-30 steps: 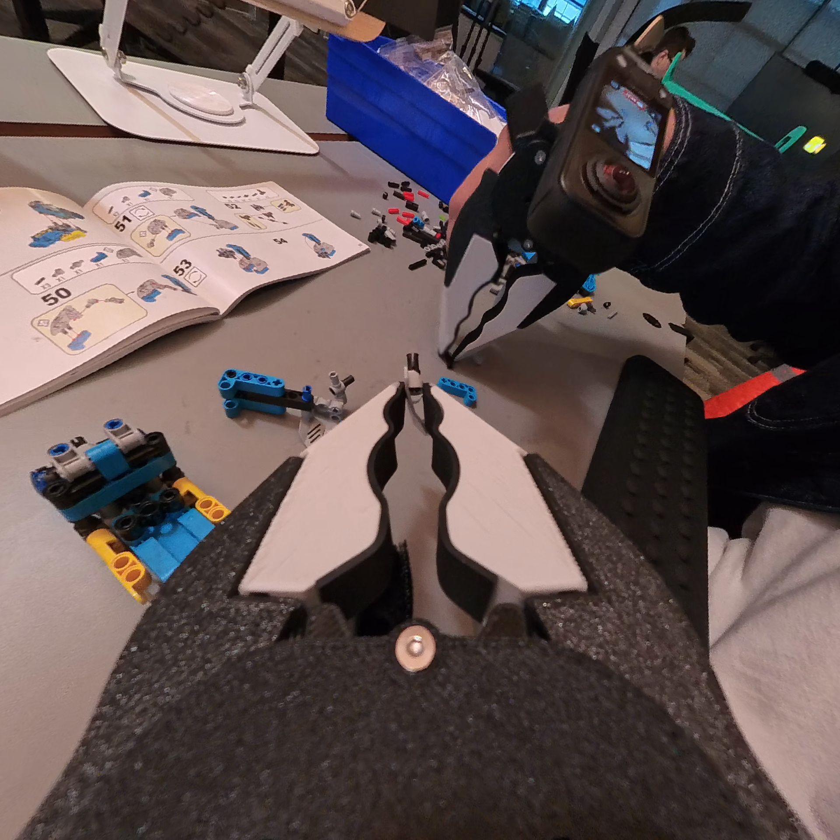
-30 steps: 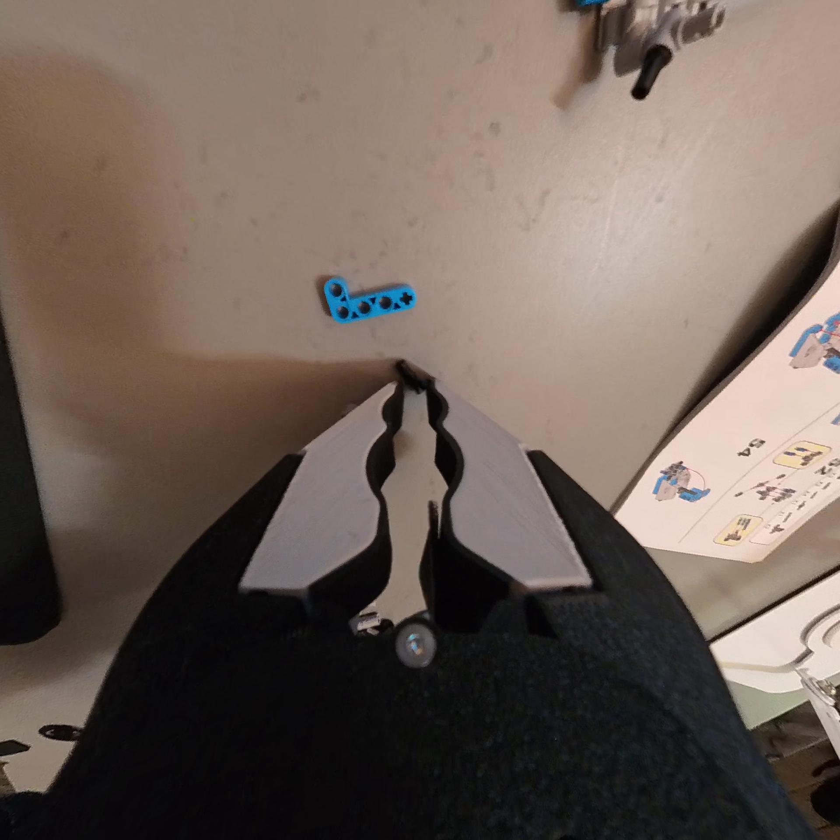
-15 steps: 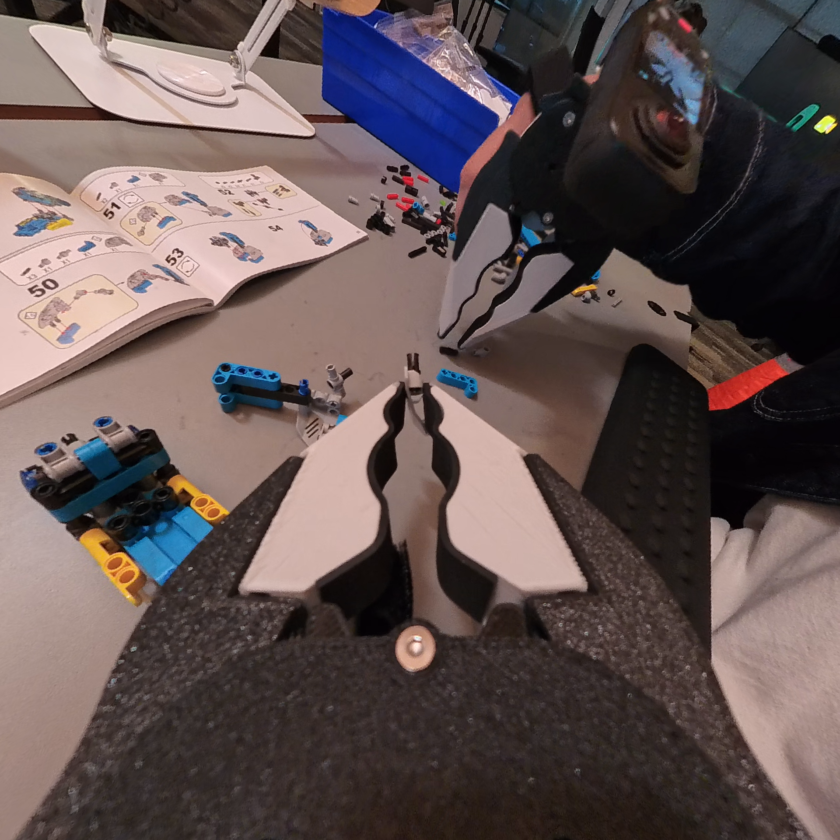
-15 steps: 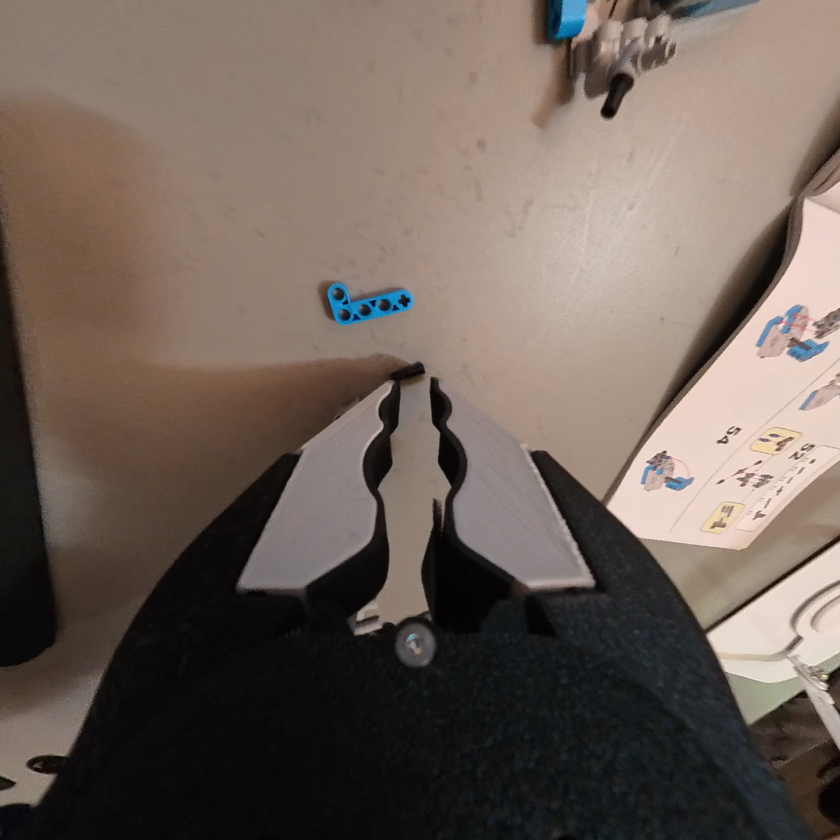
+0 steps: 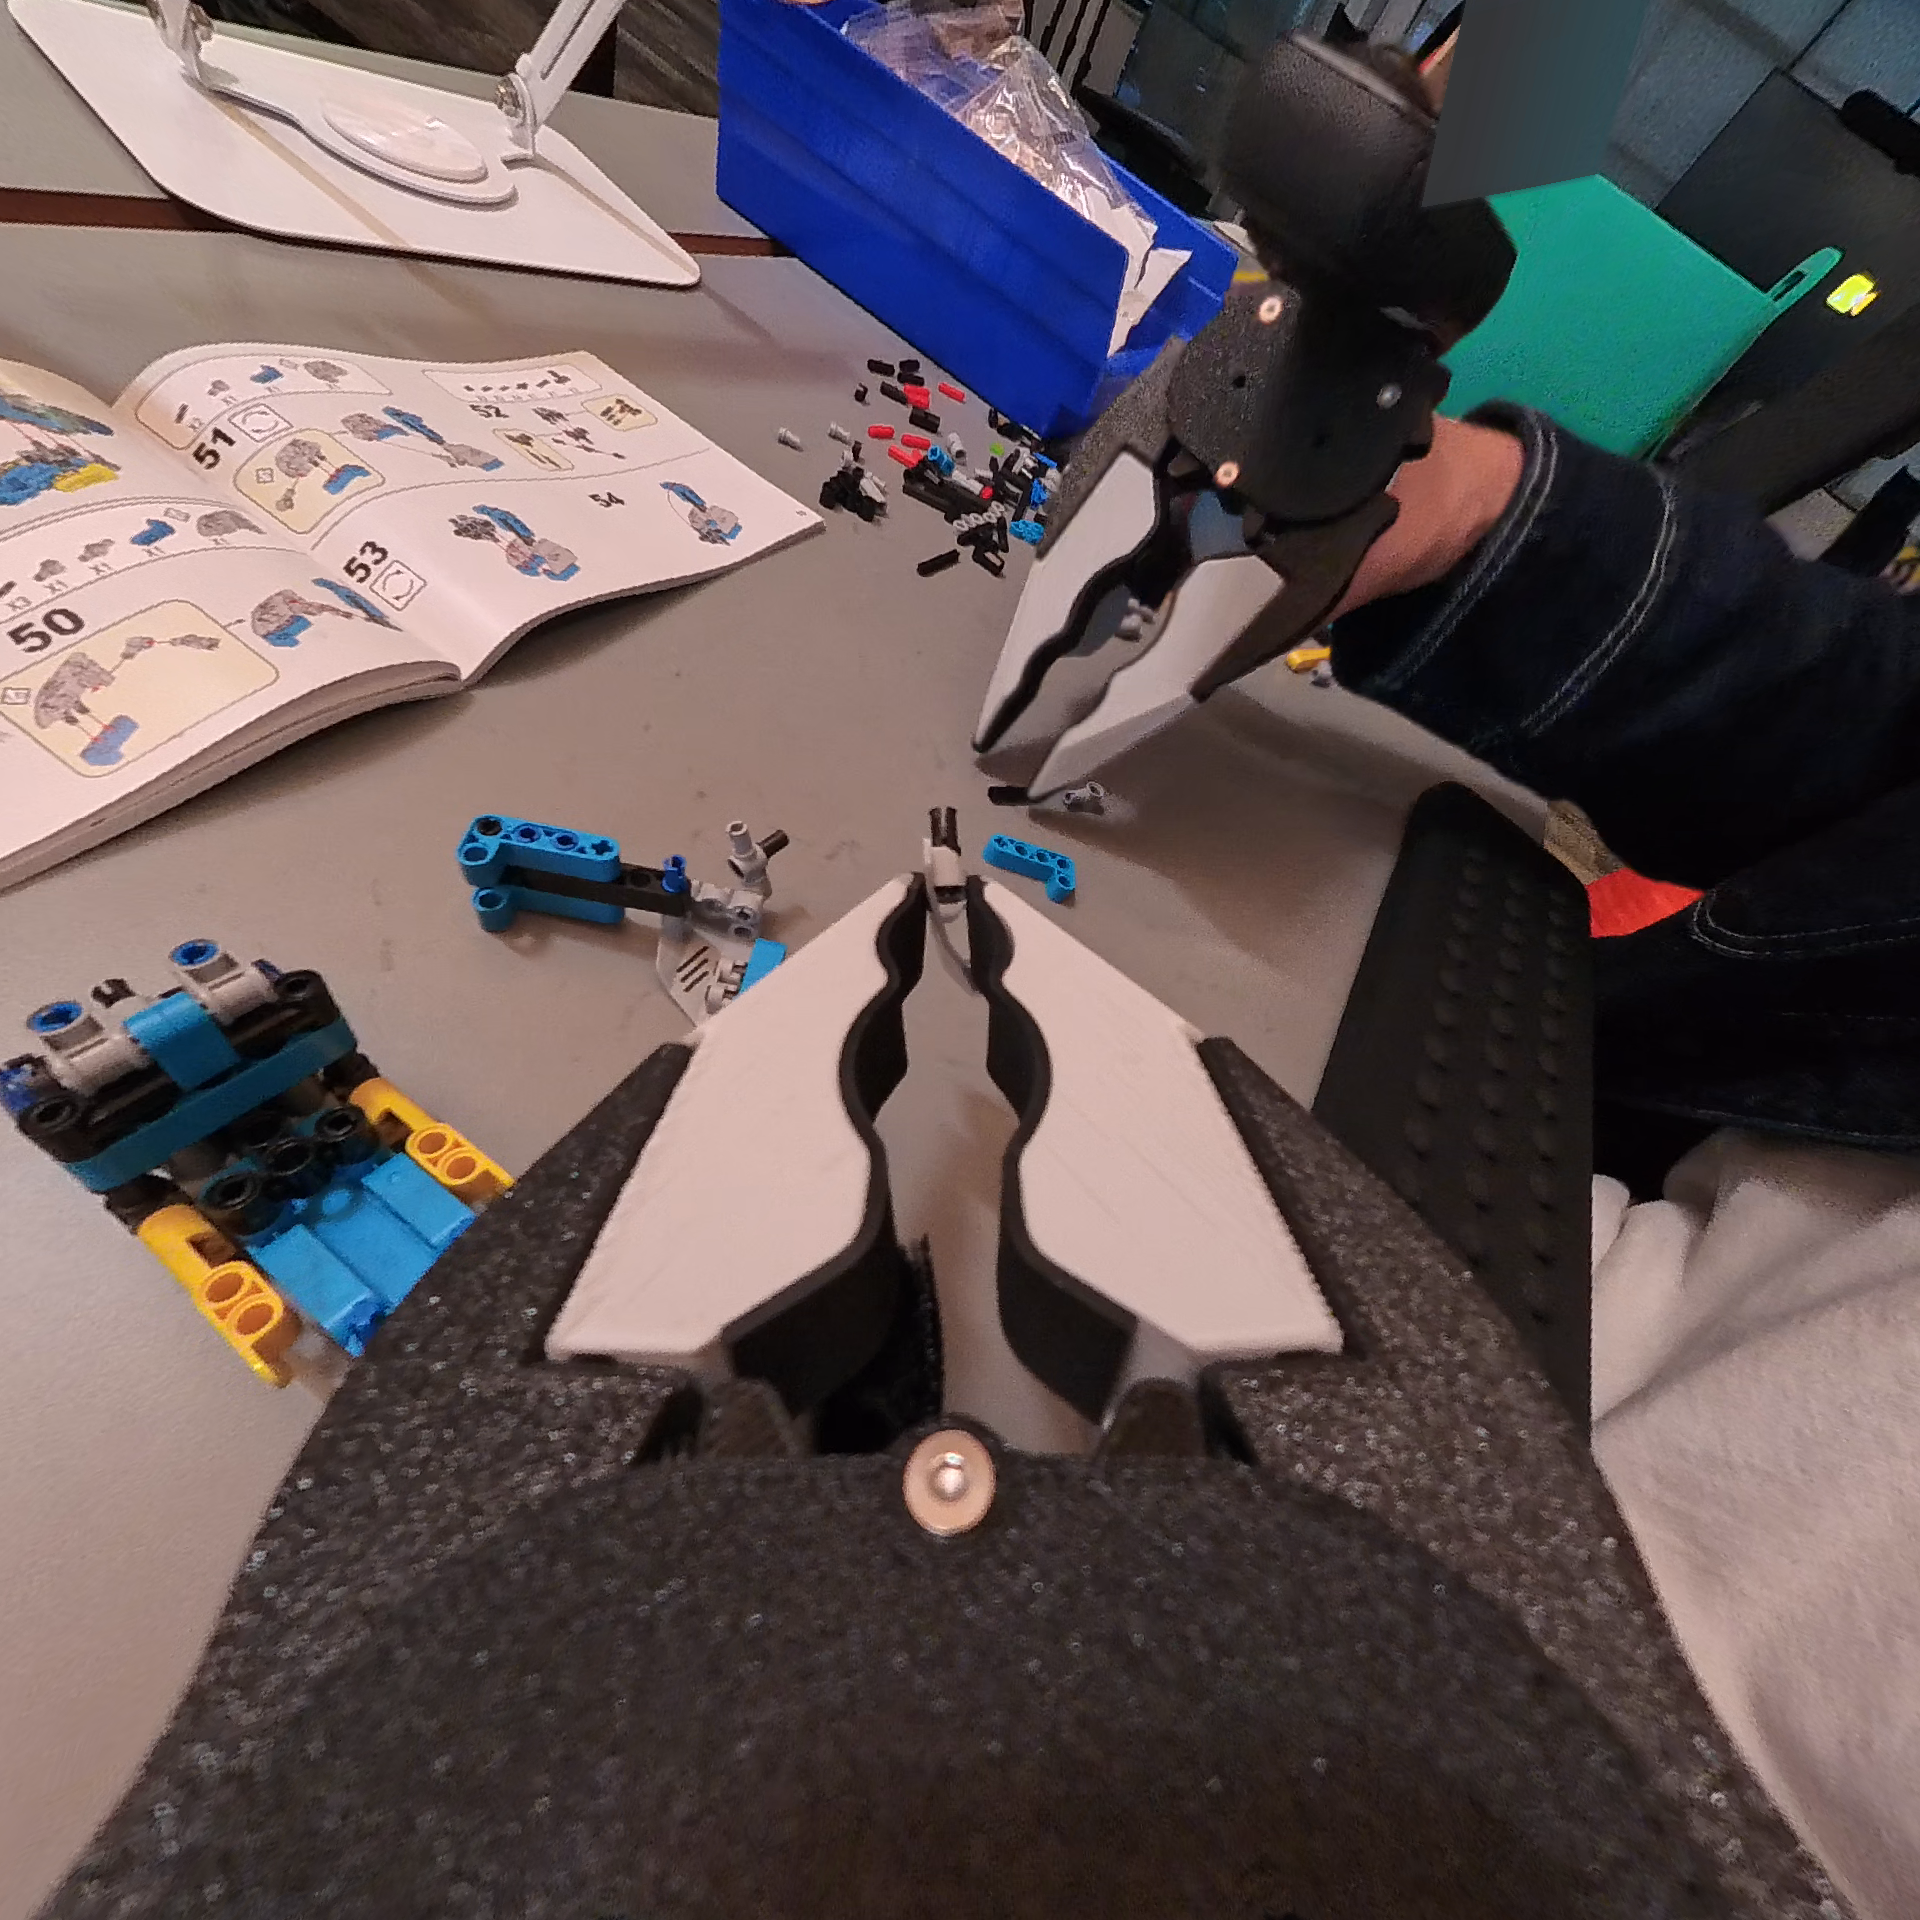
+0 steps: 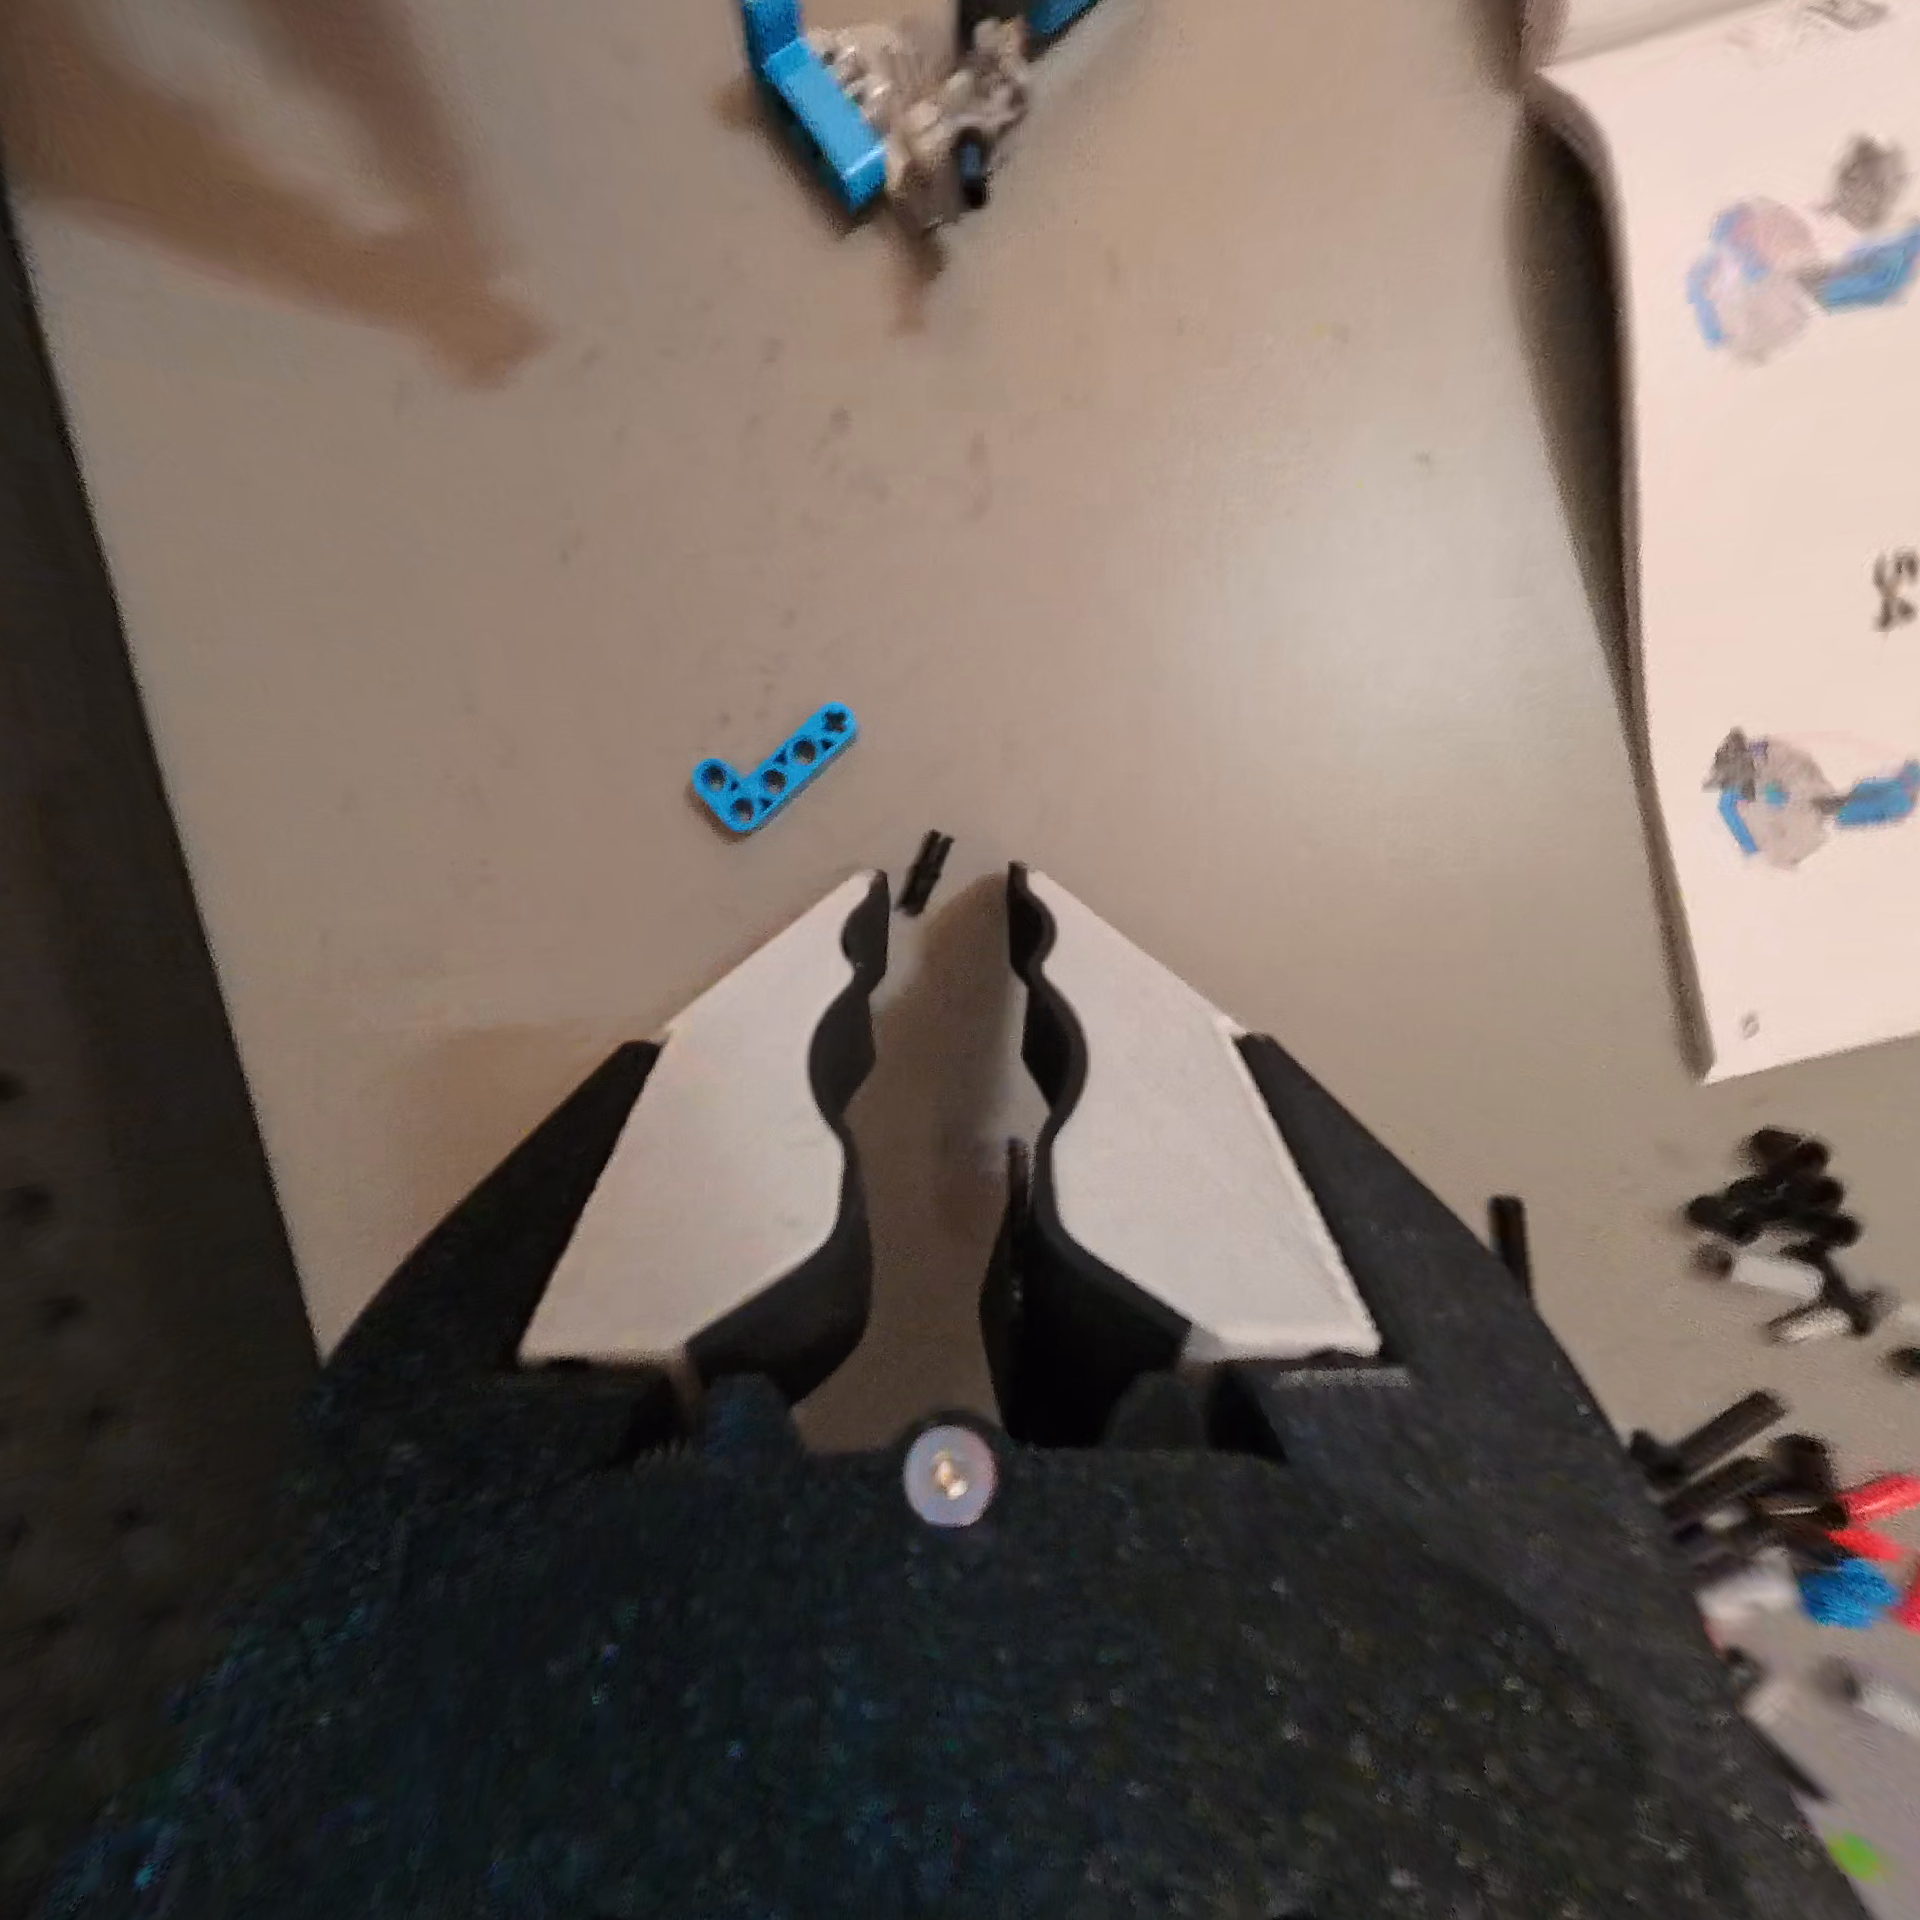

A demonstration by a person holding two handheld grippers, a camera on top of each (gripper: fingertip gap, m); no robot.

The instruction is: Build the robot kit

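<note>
left gripper (image 5: 943,883) pinched a small grey-and-black connector piece (image 5: 941,854), light, rigid; right gripper (image 6: 945,883) stood narrowly parted, empty, beside a loose black pin (image 6: 923,858), slippery-looking, best taken across its shaft.

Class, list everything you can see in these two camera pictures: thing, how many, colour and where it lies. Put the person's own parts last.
Table: one, grey, under everything.
Instruction booklet: one, white, open, far left.
Bin: one, blue, far edge.
Loose small parts: many, black, red, grey, beside bin.
Large assembly: one, blue, yellow, black, near left.
Small assembly: one, blue, grey, centre.
L-shaped beam: one, blue, flat.
Black pin: one, on table.
Left gripper: shut on grey-black piece.
Right gripper: fingers open.
</note>
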